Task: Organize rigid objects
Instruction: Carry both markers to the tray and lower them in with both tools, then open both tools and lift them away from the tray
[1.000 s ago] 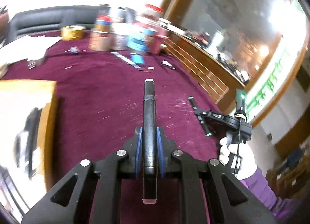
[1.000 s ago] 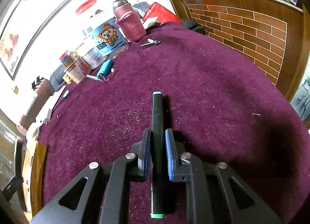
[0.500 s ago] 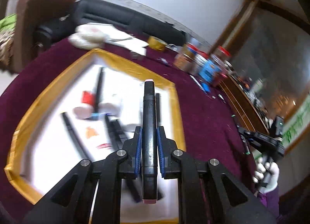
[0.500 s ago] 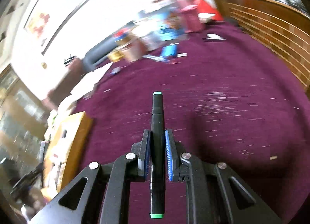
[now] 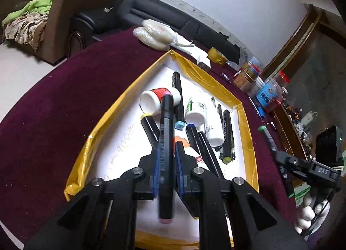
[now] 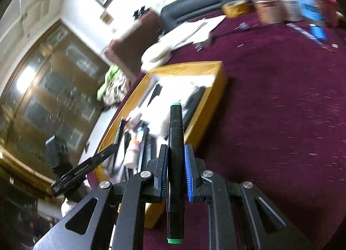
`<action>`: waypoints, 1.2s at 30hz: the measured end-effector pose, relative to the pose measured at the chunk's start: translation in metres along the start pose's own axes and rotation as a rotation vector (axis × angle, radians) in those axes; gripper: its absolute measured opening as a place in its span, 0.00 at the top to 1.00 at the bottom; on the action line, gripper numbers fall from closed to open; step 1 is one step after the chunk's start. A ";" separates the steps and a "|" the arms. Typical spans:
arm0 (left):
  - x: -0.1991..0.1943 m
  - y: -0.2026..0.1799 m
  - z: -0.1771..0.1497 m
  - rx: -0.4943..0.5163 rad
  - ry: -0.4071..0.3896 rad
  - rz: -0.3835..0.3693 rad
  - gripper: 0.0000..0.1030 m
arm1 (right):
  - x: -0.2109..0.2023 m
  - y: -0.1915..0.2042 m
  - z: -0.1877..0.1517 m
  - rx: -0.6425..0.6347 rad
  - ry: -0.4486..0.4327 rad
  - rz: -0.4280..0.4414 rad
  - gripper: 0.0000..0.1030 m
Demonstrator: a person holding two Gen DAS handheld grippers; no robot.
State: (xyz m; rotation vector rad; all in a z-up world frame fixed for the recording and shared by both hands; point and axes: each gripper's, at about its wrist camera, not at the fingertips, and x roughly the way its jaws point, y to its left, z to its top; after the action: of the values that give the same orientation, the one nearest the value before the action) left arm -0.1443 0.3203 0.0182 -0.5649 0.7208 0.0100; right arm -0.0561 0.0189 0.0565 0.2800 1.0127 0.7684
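Observation:
My left gripper (image 5: pixel 166 148) is shut on a black marker with pink ends (image 5: pixel 166 133) and holds it above the yellow-rimmed white tray (image 5: pixel 95 139). The tray holds several black markers (image 5: pixel 203 146) and white bottles (image 5: pixel 159 99). My right gripper (image 6: pixel 176 154) is shut on a black marker with green ends (image 6: pixel 176 141) and is over the maroon tablecloth beside the tray's near right rim (image 6: pixel 207 107). The right gripper also shows at the right in the left wrist view (image 5: pixel 270 141), and the left gripper shows at the lower left in the right wrist view (image 6: pixel 93 161).
Jars and tins (image 5: pixel 259 85) and a roll of yellow tape (image 5: pixel 216 55) stand at the table's far side. White paper and plastic-wrapped items (image 5: pixel 155 35) lie behind the tray. A brown armchair (image 5: pixel 71 7) and a black sofa (image 5: pixel 151 9) stand beyond the table.
Both grippers have swung left toward the tray, each still holding its marker. The left one now hovers lower over the tray's contents; the right one has reached the tray's rim.

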 end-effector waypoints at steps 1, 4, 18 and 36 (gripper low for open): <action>0.000 0.003 0.000 -0.003 0.000 0.011 0.88 | 0.012 0.009 -0.001 -0.018 0.024 -0.004 0.87; -0.003 0.004 -0.001 0.012 -0.012 0.023 0.88 | 0.035 0.025 -0.005 -0.047 0.077 0.001 0.87; -0.006 -0.004 0.000 0.115 -0.037 0.040 0.73 | 0.092 0.071 -0.008 -0.196 0.209 -0.074 0.87; -0.032 -0.027 0.008 0.166 -0.144 0.123 0.40 | 0.068 0.055 0.011 -0.153 0.072 -0.177 0.79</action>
State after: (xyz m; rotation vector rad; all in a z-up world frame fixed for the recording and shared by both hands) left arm -0.1583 0.3068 0.0558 -0.3562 0.6087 0.1035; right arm -0.0508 0.1066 0.0471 0.0302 1.0258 0.6948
